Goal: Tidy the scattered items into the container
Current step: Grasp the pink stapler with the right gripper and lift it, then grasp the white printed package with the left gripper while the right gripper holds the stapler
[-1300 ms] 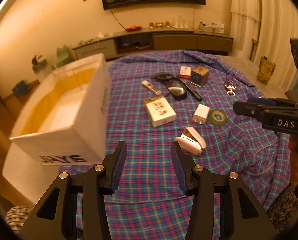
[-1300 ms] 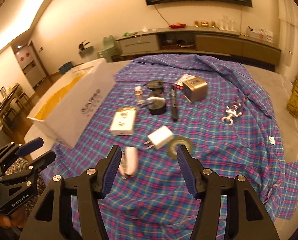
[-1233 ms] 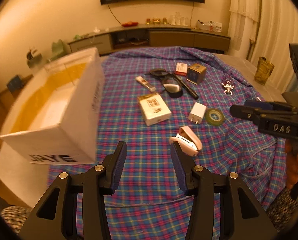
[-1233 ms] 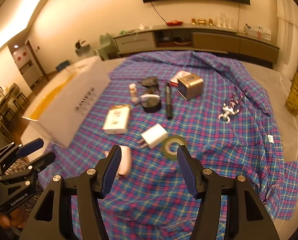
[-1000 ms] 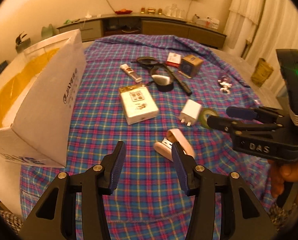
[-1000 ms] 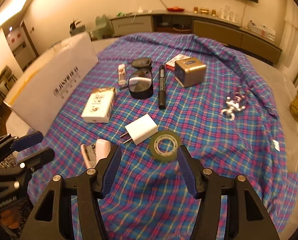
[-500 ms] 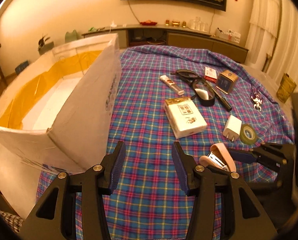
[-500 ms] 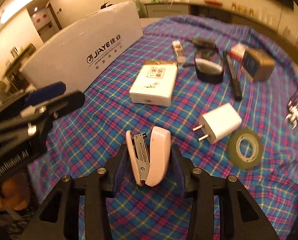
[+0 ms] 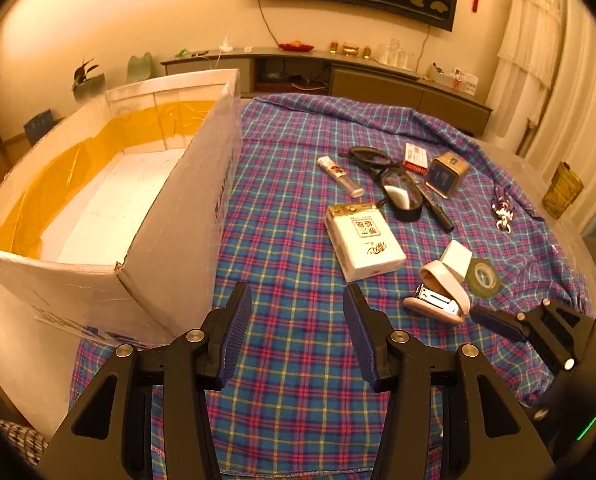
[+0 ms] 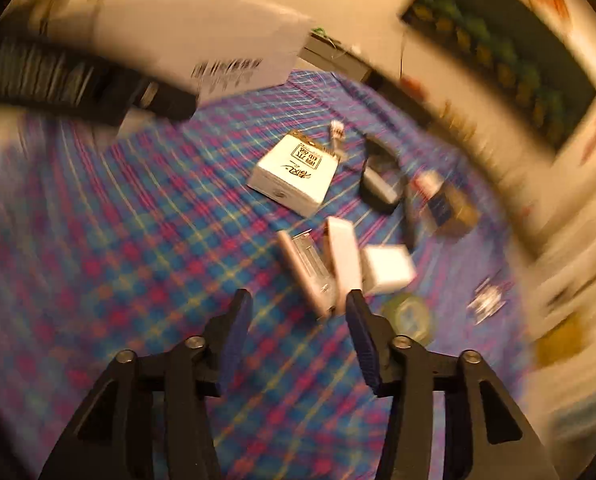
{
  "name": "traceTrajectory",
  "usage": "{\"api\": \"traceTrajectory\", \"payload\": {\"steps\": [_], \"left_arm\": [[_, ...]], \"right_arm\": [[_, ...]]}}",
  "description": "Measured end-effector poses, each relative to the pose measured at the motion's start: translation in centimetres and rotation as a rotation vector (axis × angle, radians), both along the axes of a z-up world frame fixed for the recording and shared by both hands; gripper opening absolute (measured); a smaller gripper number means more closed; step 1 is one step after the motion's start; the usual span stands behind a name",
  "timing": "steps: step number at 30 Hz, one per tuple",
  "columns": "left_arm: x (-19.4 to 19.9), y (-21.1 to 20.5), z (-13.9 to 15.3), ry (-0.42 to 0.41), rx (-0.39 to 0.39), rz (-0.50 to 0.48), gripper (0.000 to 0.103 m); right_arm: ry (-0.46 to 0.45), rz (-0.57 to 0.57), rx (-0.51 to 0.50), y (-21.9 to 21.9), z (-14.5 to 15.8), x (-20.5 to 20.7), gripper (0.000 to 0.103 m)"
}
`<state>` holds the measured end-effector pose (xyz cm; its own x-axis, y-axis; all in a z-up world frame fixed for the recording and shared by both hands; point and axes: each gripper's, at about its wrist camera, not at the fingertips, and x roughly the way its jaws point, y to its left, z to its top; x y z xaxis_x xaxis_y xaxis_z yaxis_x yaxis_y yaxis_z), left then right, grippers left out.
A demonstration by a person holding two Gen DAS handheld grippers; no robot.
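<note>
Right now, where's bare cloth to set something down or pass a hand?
Free: the strip of plaid cloth between the white box and the white pack, and the near cloth around the left tool. The box floor is bare too. Crowded: right of the pack, where stapler, charger, tape roll, glasses and tin cluster.

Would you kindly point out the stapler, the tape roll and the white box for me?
stapler (image 9: pixel 438 294): left wrist view, on its pink upper arm.
tape roll (image 9: pixel 485 276): left wrist view, on its ring.
white box (image 9: pixel 186 216): left wrist view, on its near side wall.
</note>
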<state>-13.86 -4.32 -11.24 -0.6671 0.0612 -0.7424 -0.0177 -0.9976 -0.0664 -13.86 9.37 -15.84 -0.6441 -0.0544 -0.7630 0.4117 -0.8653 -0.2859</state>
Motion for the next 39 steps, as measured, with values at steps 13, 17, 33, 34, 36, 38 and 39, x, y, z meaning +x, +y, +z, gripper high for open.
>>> {"api": "traceTrajectory", "payload": {"steps": [13,17,33,34,36,38,39], "left_arm": [[-1.3,0.5,-1.0,-0.015,-0.019,0.006,0.051],[-1.7,1.2,-1.6,-0.026,-0.032,0.006,0.051],[-1.9,-0.1,-1.4,-0.013,-0.043,0.054,0.051],[-2.0,-0.1,-1.3,-0.014,-0.041,0.055,0.051],[-2.3,0.0,-1.2,-0.018,-0.033,0.054,0.051],[-2.8,0.3,-1.0,-0.026,-0.016,0.046,0.052],[-3.1,0.7,-0.8,-0.027,-0.008,0.035,0.052]], "right_arm": [[-0.199,-0.224,-0.667,7.7,0.3,-4.6,0.048],[-0.259,-0.236,-0.743,7.6,-1.5,-5.9,0.048],[-0.102,0.047,-0.420,0.4,1.1,-1.4,0.055],[-0.106,0.036,-0.434,0.4,0.9,-2.0,0.062],[-0.118,0.024,-0.443,0.0,0.2,-2.7,0.062],[-0.143,0.017,-0.472,-0.3,-0.4,-3.7,0.034],[-0.168,0.015,-0.498,-0.2,-0.6,-4.0,0.026]]}}
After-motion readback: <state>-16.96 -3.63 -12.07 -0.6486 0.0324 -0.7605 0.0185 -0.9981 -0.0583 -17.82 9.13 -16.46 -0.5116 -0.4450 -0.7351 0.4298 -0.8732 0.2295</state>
